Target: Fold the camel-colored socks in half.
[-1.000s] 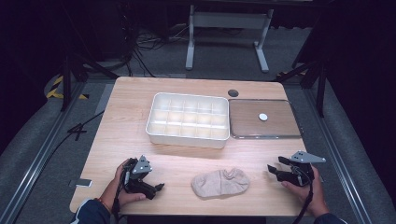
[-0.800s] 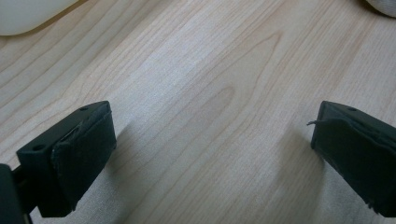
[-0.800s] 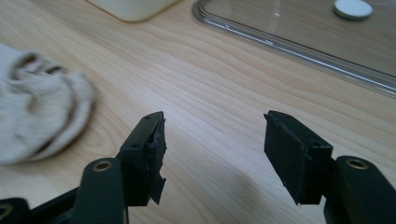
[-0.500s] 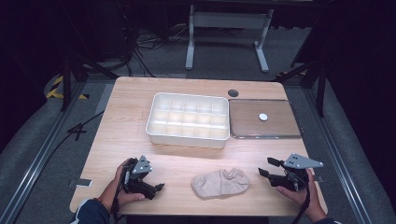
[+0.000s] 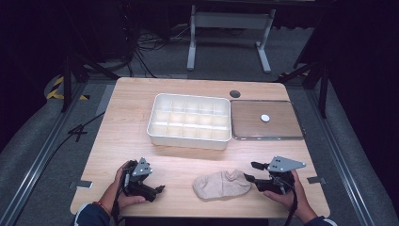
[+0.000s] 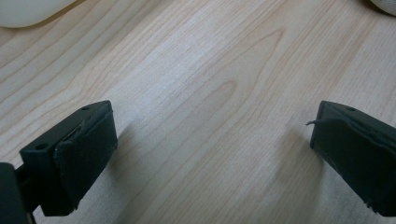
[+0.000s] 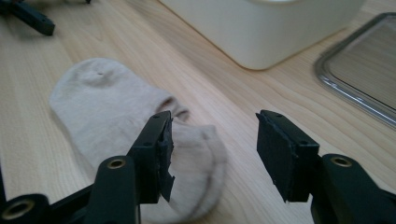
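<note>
A beige sock (image 5: 221, 185) lies flat near the table's front edge, between the two grippers. My right gripper (image 5: 250, 171) points left at the sock's right end, just short of it. In the right gripper view the right gripper (image 7: 212, 126) hovers over the sock (image 7: 107, 107). The cuff end sits by its left jaw and partly in the gap, and neither pad presses on it. Those jaws have just been closing but still stand apart. My left gripper (image 5: 159, 189) rests on the table left of the sock. The left gripper (image 6: 215, 126) stands wide open over bare wood.
A white compartment tray (image 5: 188, 97) stands mid-table, with a clear lid (image 5: 287, 129) to its right carrying a small white disc (image 5: 265, 117). A dark round spot (image 5: 235, 93) marks the far edge. In the right gripper view the tray (image 7: 261, 28) and lid (image 7: 364, 79) lie just beyond the sock.
The right gripper has moved left toward the sock's end and its jaws have narrowed. The left gripper and the sock have stayed put.
</note>
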A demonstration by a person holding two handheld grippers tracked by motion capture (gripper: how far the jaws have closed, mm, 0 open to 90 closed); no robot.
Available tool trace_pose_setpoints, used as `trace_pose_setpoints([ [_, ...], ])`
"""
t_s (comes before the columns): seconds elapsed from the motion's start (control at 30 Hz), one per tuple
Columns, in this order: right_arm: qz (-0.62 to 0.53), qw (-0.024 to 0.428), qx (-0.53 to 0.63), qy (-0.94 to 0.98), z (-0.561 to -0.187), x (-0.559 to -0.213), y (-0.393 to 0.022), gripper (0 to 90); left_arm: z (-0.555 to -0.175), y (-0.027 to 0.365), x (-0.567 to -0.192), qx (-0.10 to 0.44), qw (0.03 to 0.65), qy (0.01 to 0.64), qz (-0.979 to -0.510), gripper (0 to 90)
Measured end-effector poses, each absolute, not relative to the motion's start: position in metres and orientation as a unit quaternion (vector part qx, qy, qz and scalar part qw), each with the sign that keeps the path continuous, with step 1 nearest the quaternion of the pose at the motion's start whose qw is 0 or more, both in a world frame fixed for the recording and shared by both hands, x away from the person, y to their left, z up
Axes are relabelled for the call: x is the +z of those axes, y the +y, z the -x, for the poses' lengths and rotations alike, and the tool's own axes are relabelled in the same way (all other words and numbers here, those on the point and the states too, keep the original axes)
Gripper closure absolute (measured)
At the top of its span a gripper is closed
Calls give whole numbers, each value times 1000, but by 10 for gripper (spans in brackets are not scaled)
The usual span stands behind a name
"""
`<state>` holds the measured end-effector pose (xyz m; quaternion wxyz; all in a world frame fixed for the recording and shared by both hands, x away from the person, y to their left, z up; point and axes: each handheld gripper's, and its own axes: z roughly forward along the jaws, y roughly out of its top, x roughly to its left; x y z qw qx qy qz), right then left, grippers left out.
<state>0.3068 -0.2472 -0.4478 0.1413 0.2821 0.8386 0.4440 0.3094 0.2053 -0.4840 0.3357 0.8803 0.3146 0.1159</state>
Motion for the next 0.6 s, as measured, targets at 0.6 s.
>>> trace_pose_setpoints([
  [0.6,-176,87,407,892,-287,-465,-163,733,-306,200,-484,124,331,346,-869,9],
])
